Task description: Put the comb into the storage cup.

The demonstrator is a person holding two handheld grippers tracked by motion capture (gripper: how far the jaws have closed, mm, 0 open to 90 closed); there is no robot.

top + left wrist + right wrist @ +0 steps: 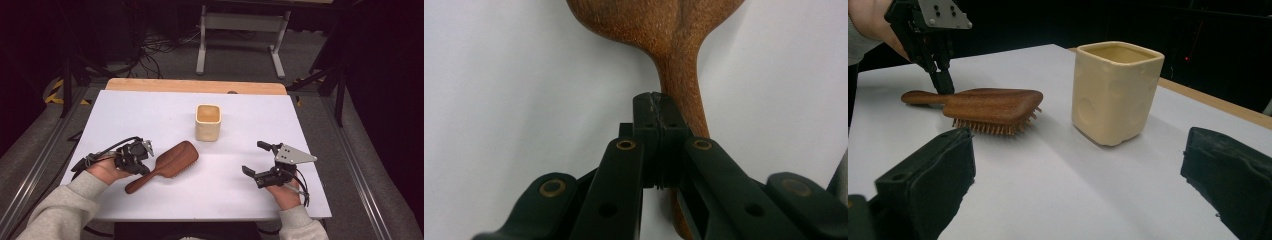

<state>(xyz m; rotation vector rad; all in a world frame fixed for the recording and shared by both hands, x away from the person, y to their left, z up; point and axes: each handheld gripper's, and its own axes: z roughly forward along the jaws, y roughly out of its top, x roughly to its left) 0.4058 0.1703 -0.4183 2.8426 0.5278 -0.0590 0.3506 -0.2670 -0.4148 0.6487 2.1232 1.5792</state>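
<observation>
Jaws on my right gripper (256,162) stand wide apart, holding nothing, idle at the near right of the table (150,107). Left gripper (146,159) is down at the hairbrush (167,165) handle; in the left gripper view its tips look pressed together beside the neck, not around it, so I read it as clenched on nothing. Brush lies bristles down, mid-table, handle toward me. Cup (207,122) stands upright just beyond the brush head, apart from it. My read: approach step, no grasp yet. Next I'd need to spread the left jaws, straddle the handle, then clamp.
</observation>
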